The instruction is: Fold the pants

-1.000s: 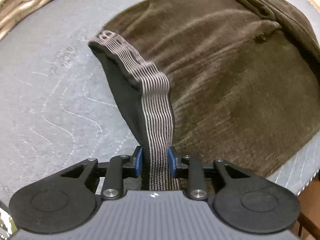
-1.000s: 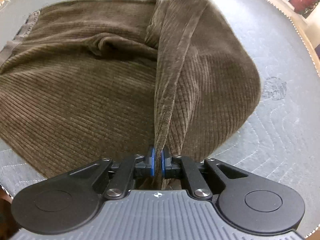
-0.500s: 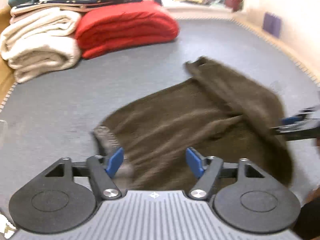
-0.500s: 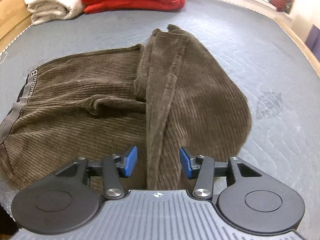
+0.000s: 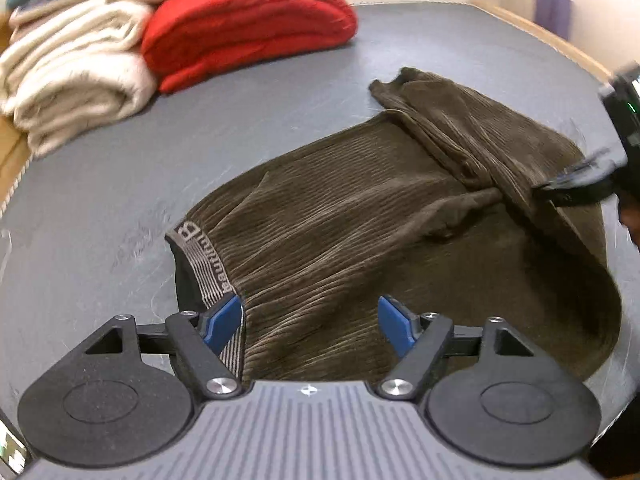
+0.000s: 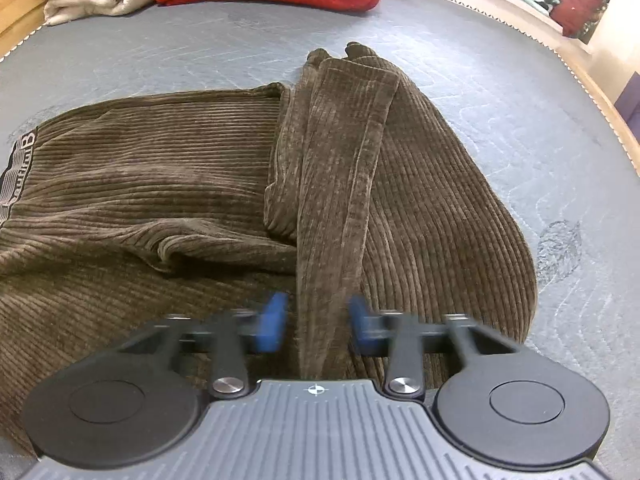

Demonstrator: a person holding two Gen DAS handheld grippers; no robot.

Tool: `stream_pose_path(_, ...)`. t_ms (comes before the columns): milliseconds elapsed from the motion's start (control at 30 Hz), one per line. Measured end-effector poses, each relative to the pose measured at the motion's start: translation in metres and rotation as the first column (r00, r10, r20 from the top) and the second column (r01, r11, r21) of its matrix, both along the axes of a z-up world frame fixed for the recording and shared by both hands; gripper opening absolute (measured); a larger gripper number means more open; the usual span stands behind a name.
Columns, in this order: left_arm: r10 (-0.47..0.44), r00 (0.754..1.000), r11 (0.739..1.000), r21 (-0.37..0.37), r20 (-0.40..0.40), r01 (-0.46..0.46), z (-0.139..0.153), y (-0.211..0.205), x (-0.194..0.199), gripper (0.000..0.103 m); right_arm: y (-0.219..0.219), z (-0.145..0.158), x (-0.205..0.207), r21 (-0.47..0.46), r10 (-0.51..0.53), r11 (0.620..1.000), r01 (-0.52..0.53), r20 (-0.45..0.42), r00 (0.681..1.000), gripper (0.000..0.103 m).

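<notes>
Quilted grey mat (image 5: 280, 128), ribbed brown corduroy pants (image 5: 360, 240), striped waistband (image 5: 204, 264)

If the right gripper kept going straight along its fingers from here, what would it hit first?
Most likely the raised ridge of the brown corduroy pants: it runs forward from between the open right gripper fingers. Past it lies the grey padded surface; depth is hard to judge.

Black tool (image 5: 311, 325), blue pads (image 5: 224, 322), silver screws
</notes>
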State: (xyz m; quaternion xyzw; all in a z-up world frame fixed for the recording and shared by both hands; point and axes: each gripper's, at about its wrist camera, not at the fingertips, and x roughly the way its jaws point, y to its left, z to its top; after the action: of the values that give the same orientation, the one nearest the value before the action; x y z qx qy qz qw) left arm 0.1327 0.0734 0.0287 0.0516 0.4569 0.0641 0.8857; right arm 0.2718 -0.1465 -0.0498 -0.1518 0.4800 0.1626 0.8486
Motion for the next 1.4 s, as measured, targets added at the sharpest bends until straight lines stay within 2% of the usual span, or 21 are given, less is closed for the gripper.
stream_pose_path(100, 0.033, 0.999, 0.998, -0.048, 0.008, -0.032, 0.005, 0.010, -0.002, 0.080, -0.011, 0.010, -0.003, 0.027, -0.002, 1.000, 0.002, 0.023, 1.000, 0.002)
stream_pose_path(200, 0.050, 0.999, 0.998, -0.036, 0.012, -0.050, 0.007, 0.012, -0.006, 0.080, -0.032, 0.025, -0.012, 0.059, 0.001, 0.998, -0.005, 0.065, 0.998, 0.002)
stream_pose_path(333, 0.075, 0.997, 0.996, -0.049, 0.007, -0.075, 0.008, 0.017, -0.011, 0.081, -0.077, 0.039, -0.024, 0.095, -0.046, 0.995, 0.039, 0.076, 0.996, 0.002)
stream_pose_path(500, 0.085, 0.996, 0.993, -0.083, 0.012, -0.083, 0.013, 0.019, -0.018, 0.081, -0.146, 0.035, -0.043, 0.069, -0.120, 0.990, 0.120, 0.007, 0.993, 0.000)
stream_pose_path(667, 0.070, 0.997, 0.996, -0.058, -0.008, -0.071, 0.007, 0.012, -0.016, 0.082, -0.208, 0.014, -0.063, 0.010, -0.168, 0.985, 0.170, -0.114, 0.979, 0.000)
stream_pose_path(733, 0.071, 0.997, 0.995, -0.067, -0.010, -0.071, 0.007, 0.010, -0.014, 0.082, -0.224, 0.019, -0.069, 0.048, -0.173, 0.983, 0.178, -0.093, 0.980, 0.000)
stream_pose_path(800, 0.076, 0.997, 0.994, -0.077, -0.010, -0.076, 0.008, 0.007, -0.011, 0.082, -0.232, 0.033, -0.069, 0.125, -0.191, 0.973, 0.194, -0.036, 0.981, 0.002)
stream_pose_path(833, 0.078, 0.997, 0.993, -0.084, -0.008, -0.079, 0.008, 0.005, -0.009, 0.083, -0.233, 0.040, -0.067, 0.177, -0.201, 0.963, 0.201, -0.019, 0.979, 0.004)
stream_pose_path(900, 0.078, 0.997, 0.993, -0.089, -0.001, -0.078, 0.009, 0.000, -0.006, 0.084, -0.229, 0.050, -0.059, 0.263, -0.211, 0.943, 0.203, -0.001, 0.978, 0.017)
stream_pose_path(967, 0.076, 0.997, 0.994, -0.082, -0.003, -0.076, 0.008, -0.005, -0.003, 0.084, -0.216, 0.057, -0.051, 0.308, -0.205, 0.933, 0.186, 0.028, 0.978, 0.041)
stream_pose_path(1200, 0.072, 0.997, 0.993, -0.096, -0.019, -0.073, 0.003, -0.013, 0.006, 0.084, -0.145, 0.054, -0.003, 0.378, -0.162, 0.915, 0.142, 0.022, 0.987, 0.043)
stream_pose_path(1400, 0.080, 0.997, 0.990, -0.115, -0.012, -0.081, 0.004, -0.003, 0.010, 0.085, -0.104, 0.028, 0.054, 0.401, -0.233, 0.888, 0.223, -0.026, 0.972, 0.045)
